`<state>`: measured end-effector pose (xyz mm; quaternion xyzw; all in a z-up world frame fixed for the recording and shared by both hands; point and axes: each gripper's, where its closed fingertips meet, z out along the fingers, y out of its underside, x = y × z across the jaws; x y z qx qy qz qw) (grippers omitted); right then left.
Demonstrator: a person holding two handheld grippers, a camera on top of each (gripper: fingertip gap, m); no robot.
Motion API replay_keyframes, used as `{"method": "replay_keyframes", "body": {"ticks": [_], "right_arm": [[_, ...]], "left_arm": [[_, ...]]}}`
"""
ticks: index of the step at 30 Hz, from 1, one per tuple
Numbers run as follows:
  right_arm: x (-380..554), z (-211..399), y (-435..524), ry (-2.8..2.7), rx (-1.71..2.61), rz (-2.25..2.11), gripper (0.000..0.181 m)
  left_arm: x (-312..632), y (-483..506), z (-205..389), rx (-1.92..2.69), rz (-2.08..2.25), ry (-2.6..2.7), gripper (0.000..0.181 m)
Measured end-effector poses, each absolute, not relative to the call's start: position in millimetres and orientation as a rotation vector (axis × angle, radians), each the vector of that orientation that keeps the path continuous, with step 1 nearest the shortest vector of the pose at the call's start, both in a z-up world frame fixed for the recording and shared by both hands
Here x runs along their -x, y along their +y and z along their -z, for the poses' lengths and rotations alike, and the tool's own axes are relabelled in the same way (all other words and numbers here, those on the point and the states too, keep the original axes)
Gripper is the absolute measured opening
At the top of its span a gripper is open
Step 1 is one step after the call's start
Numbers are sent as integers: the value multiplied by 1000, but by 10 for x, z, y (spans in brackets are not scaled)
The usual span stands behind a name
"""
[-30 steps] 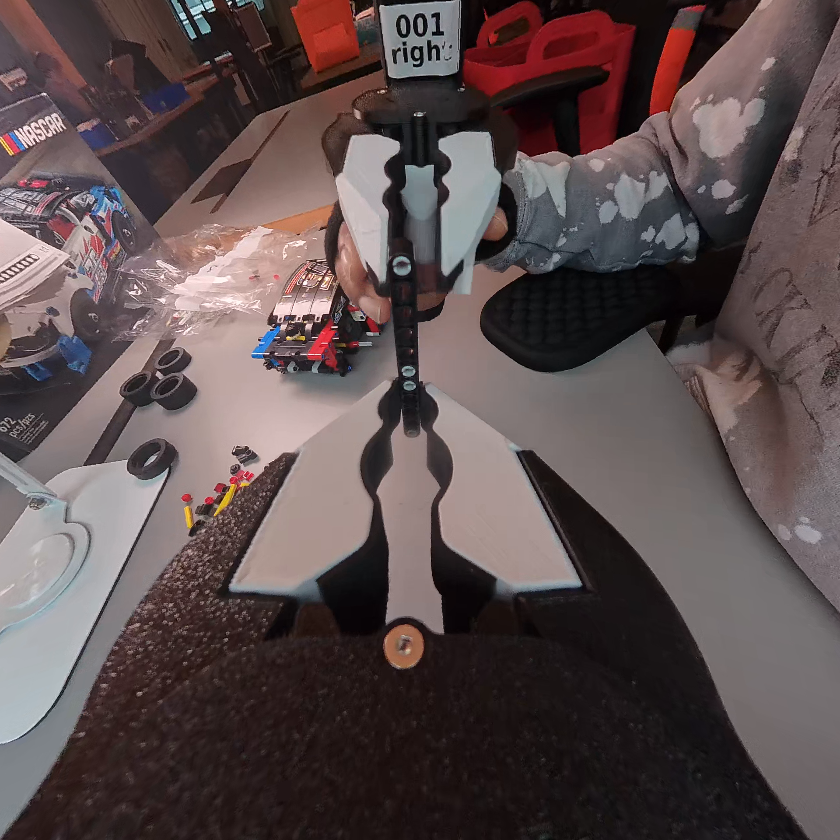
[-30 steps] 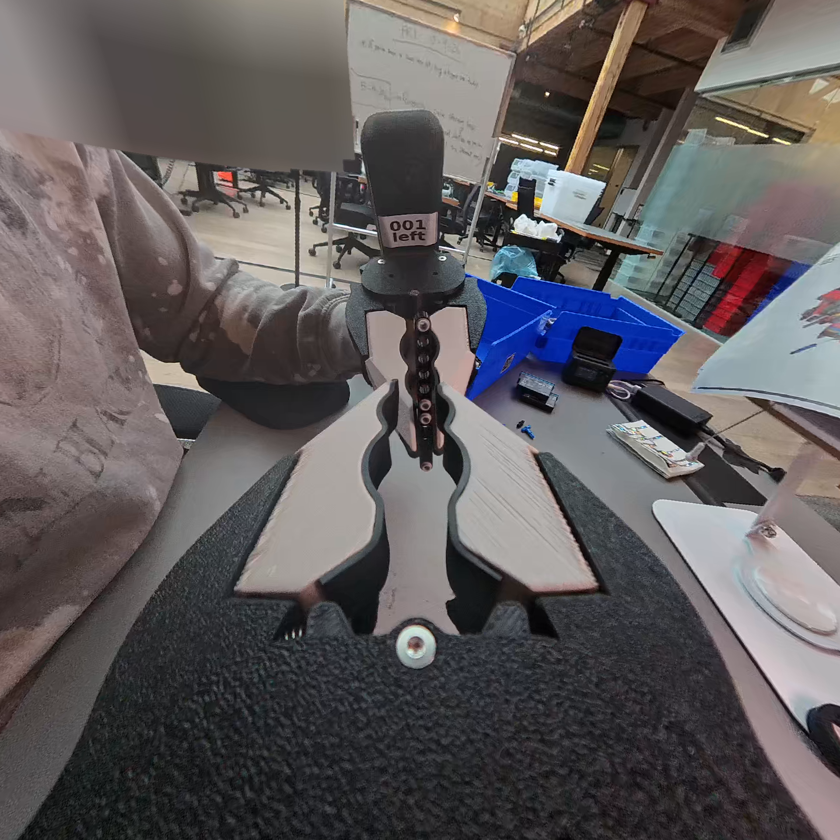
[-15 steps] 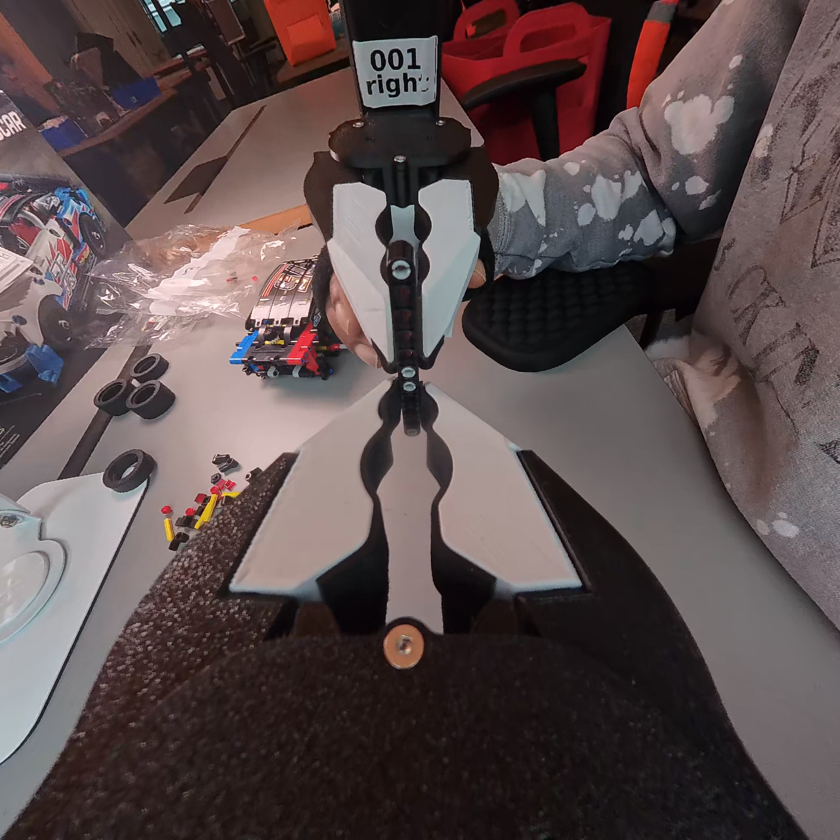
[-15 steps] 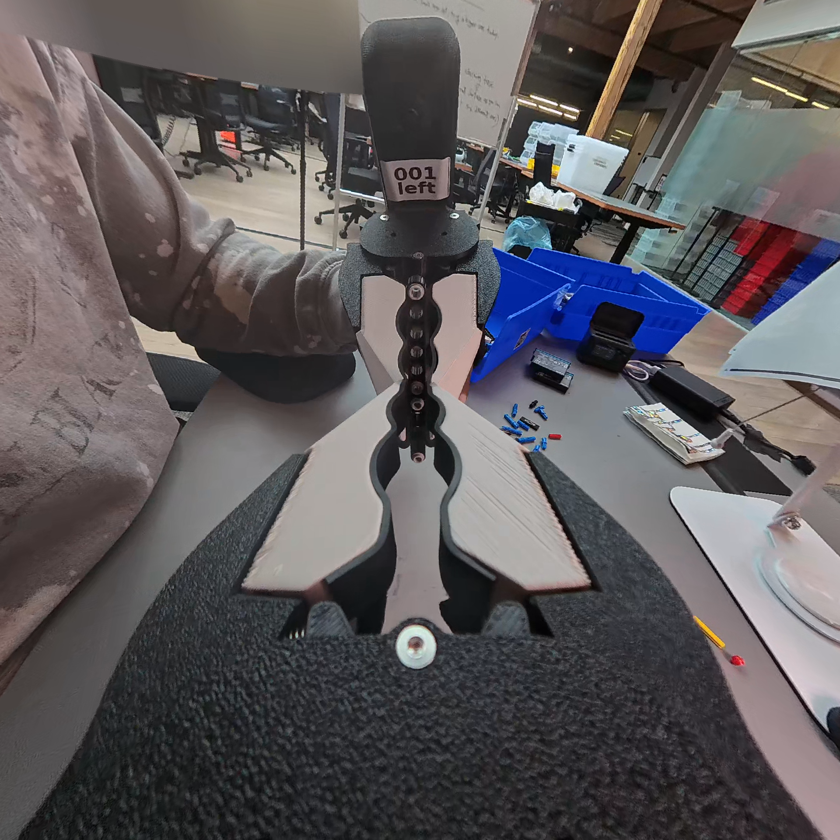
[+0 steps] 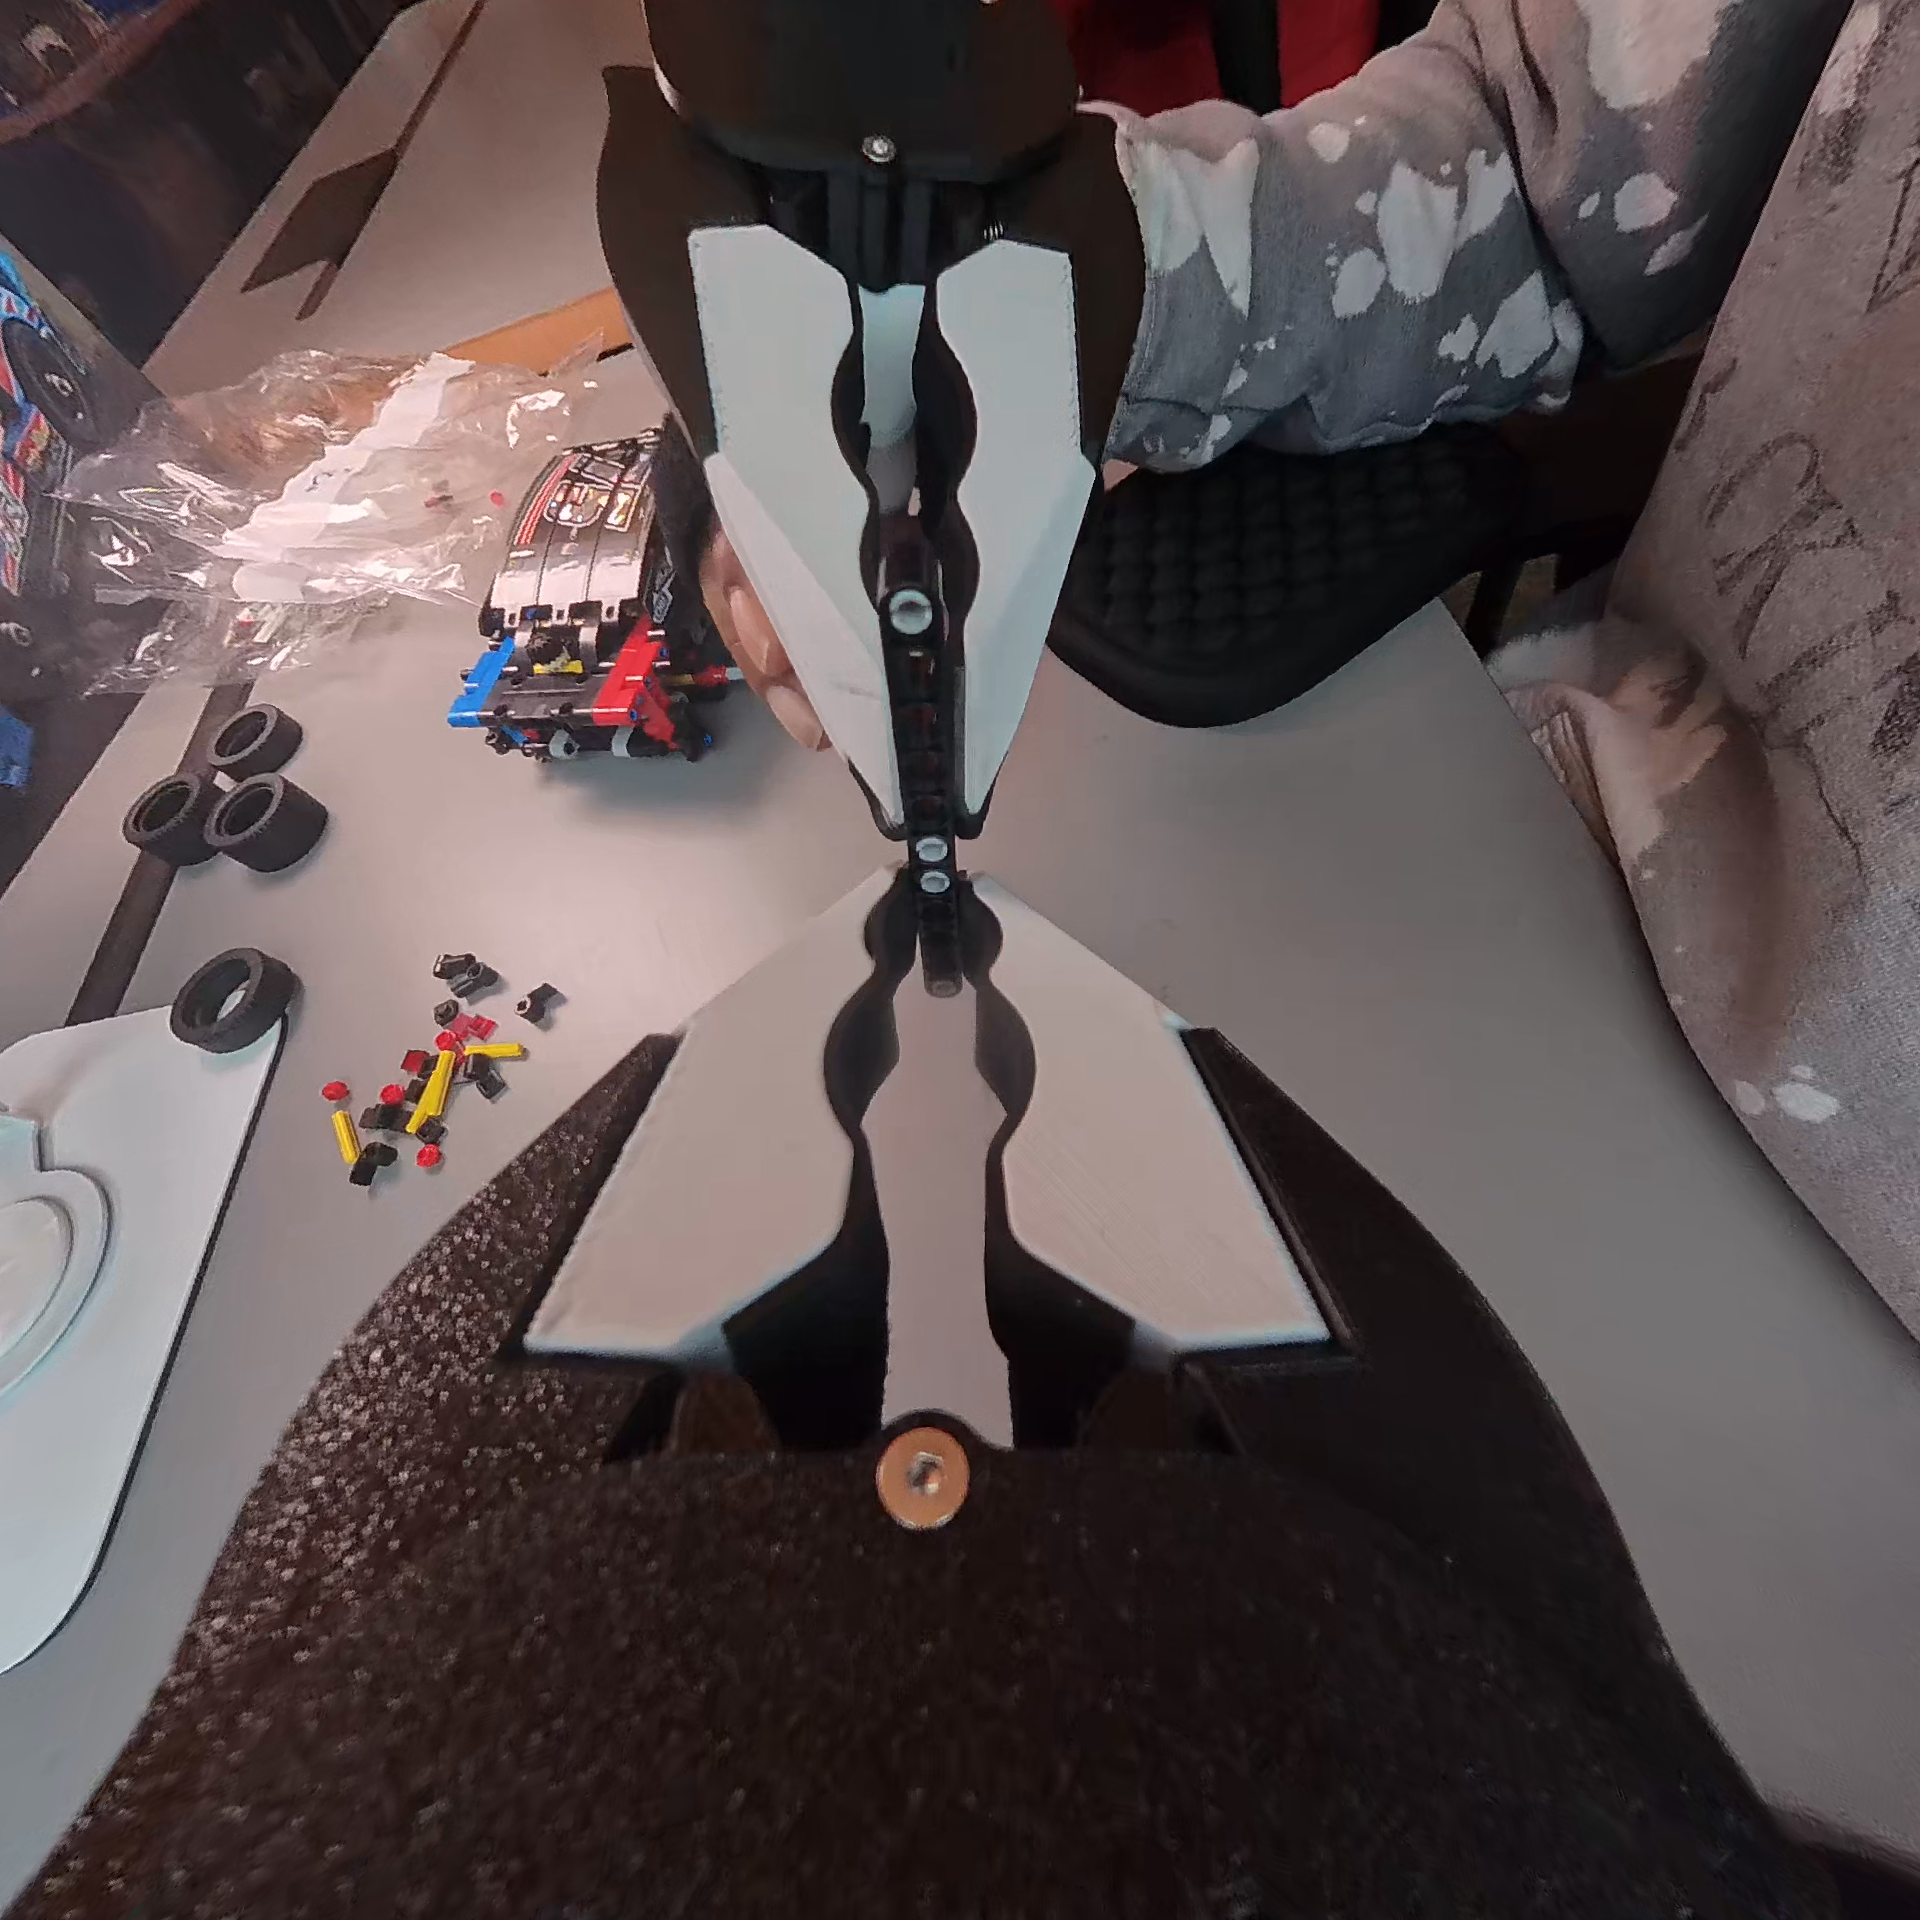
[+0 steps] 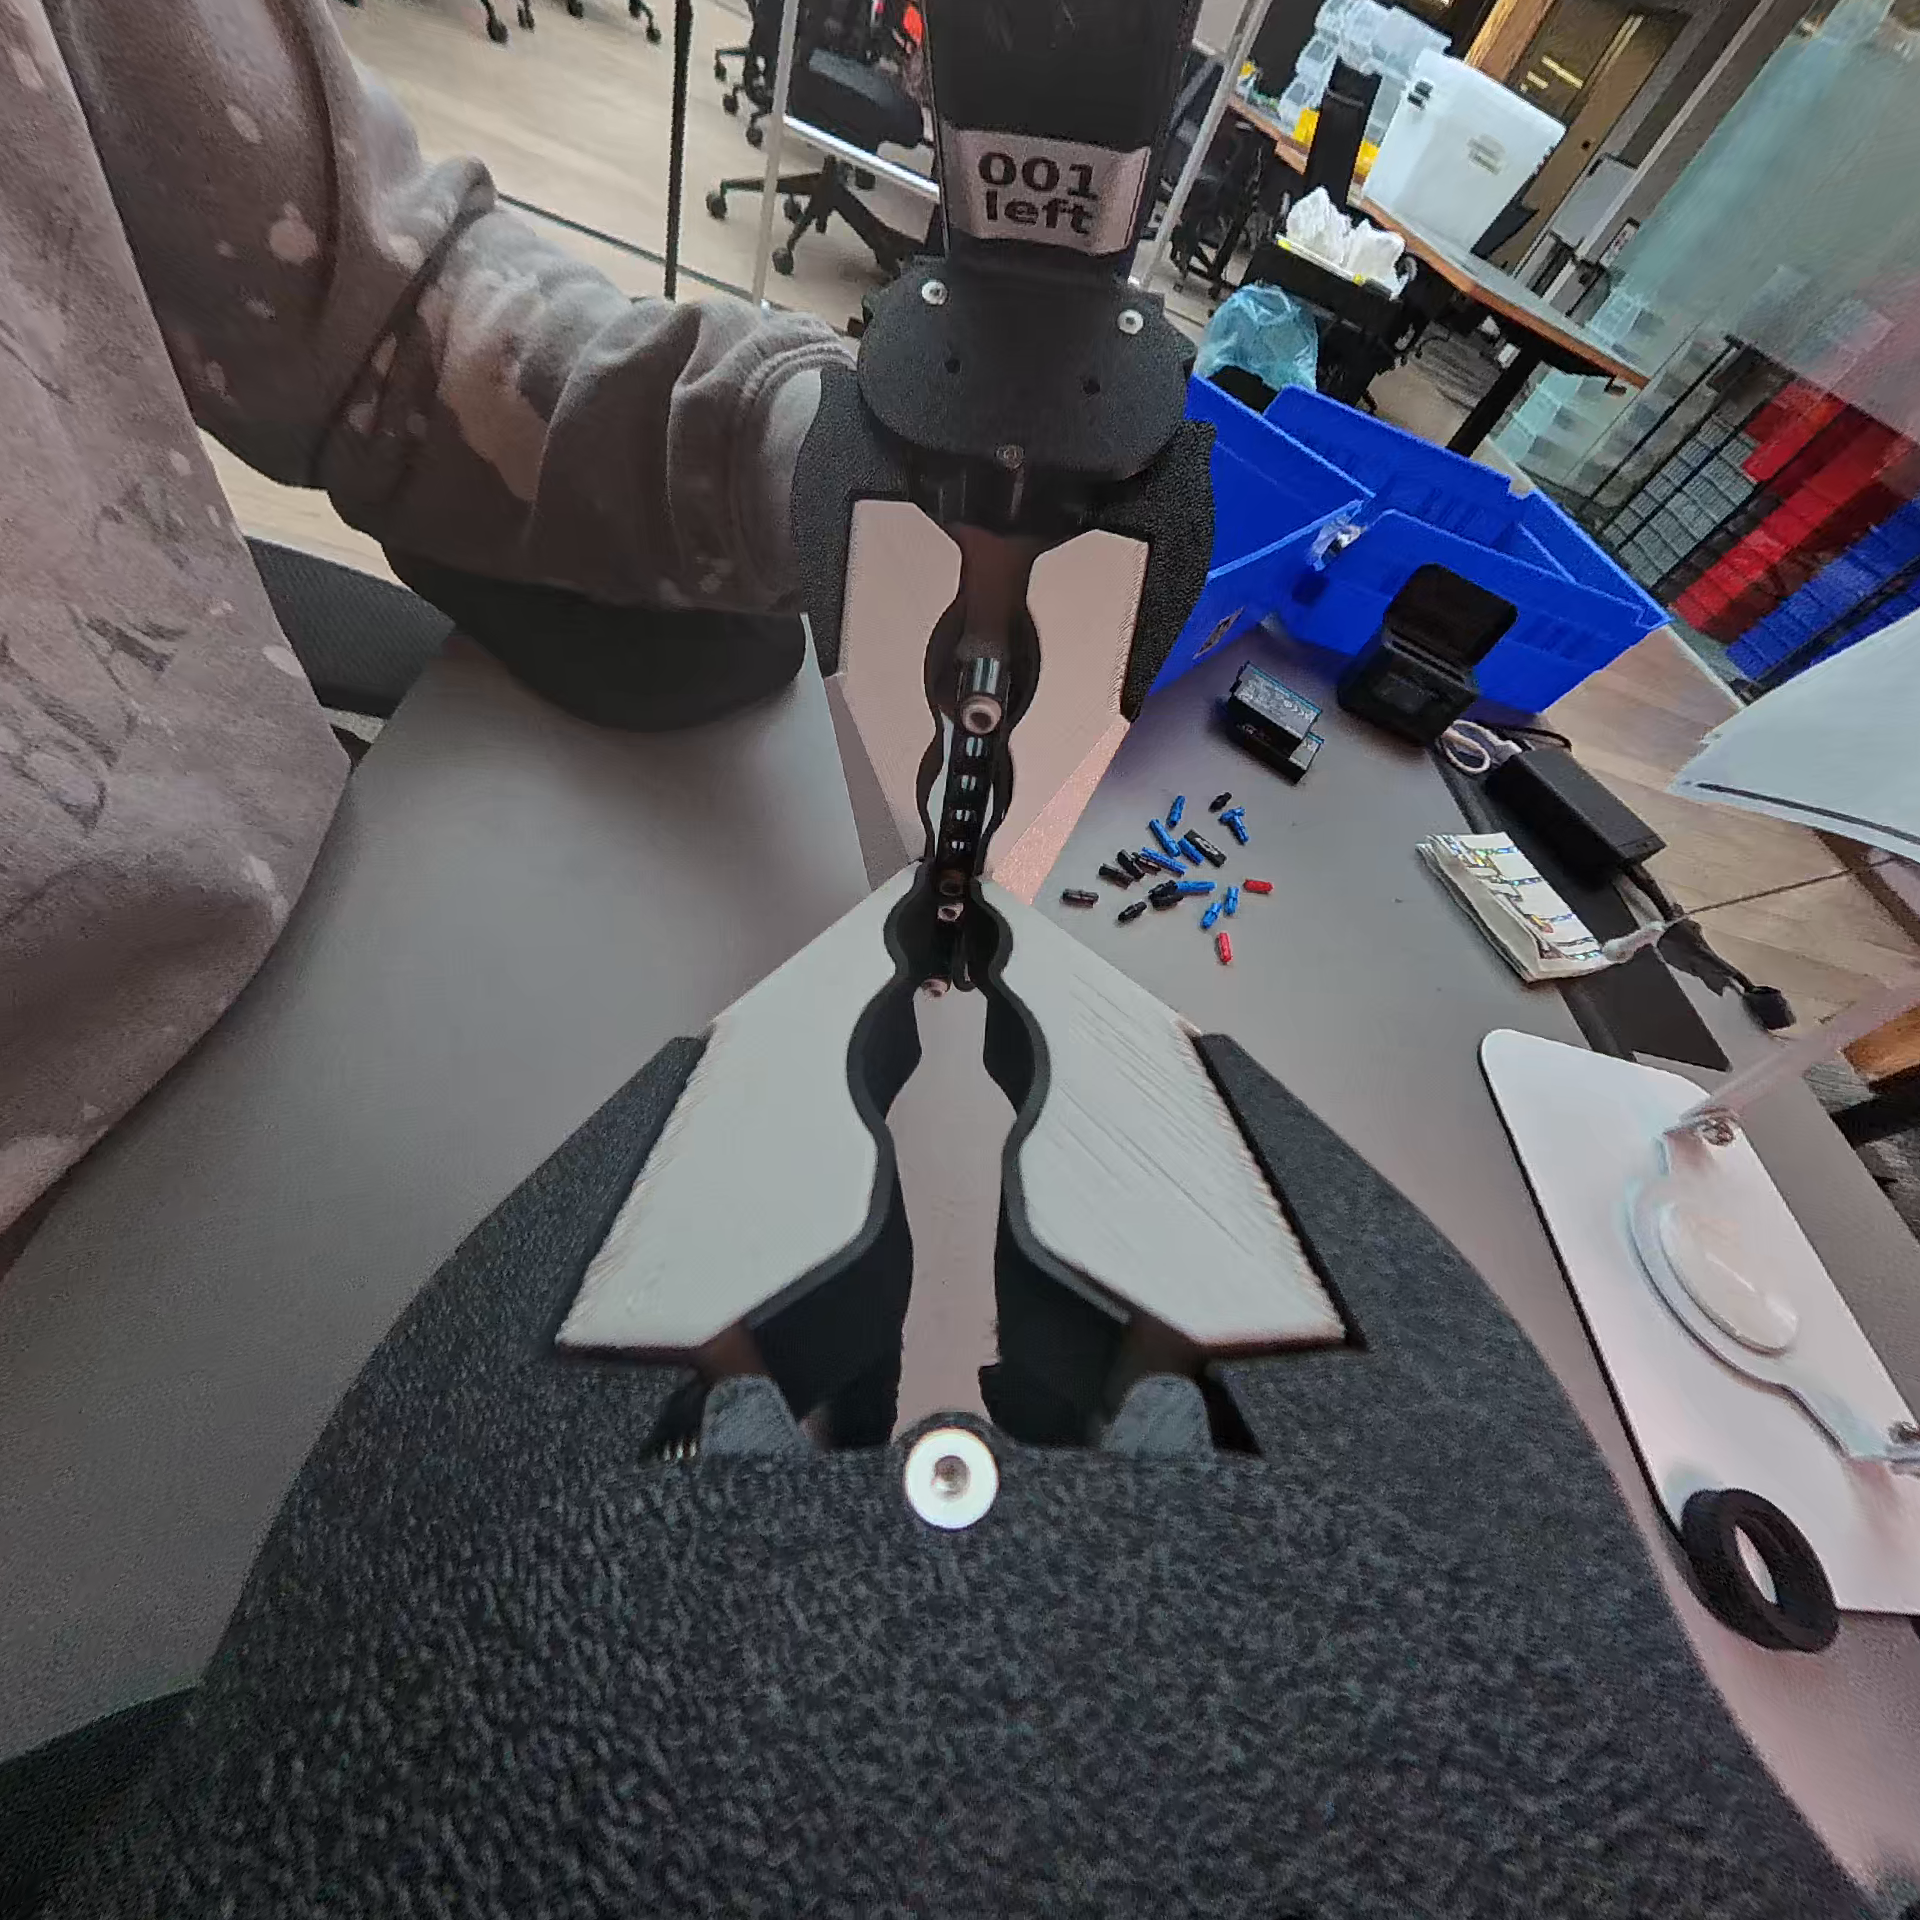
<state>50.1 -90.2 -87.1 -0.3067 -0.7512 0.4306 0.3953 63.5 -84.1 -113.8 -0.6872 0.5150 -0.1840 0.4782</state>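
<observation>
A black toy beam with a row of holes is held in the air between both grippers, above the grey table. My left gripper is shut on its near end. My right gripper faces it tip to tip, shut on the same beam. In the right wrist view the right gripper grips the beam, and the left gripper meets it from the far side. A person's sleeved hands hold both grippers.
A partly built toy car, a clear plastic bag, black tyres and small red, yellow and black pieces lie to the left. Blue and black pins, a blue bin, and a white stand base lie to the right. Left and right tips are no more than a few centimetres apart.
The two grippers have come closer together until their tips nearly touch. Less of the beam shows between them. Both views have tilted down toward the table.
</observation>
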Motion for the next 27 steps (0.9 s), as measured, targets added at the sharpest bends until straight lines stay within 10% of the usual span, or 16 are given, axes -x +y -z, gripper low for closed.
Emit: {"method": "replay_keyframes", "body": {"ticks": [27], "right_arm": [[-362,1085,-867,-1917,854,-1038,6]], "left_arm": [[-518,-818,1338,1737,518,1243,5]]}}
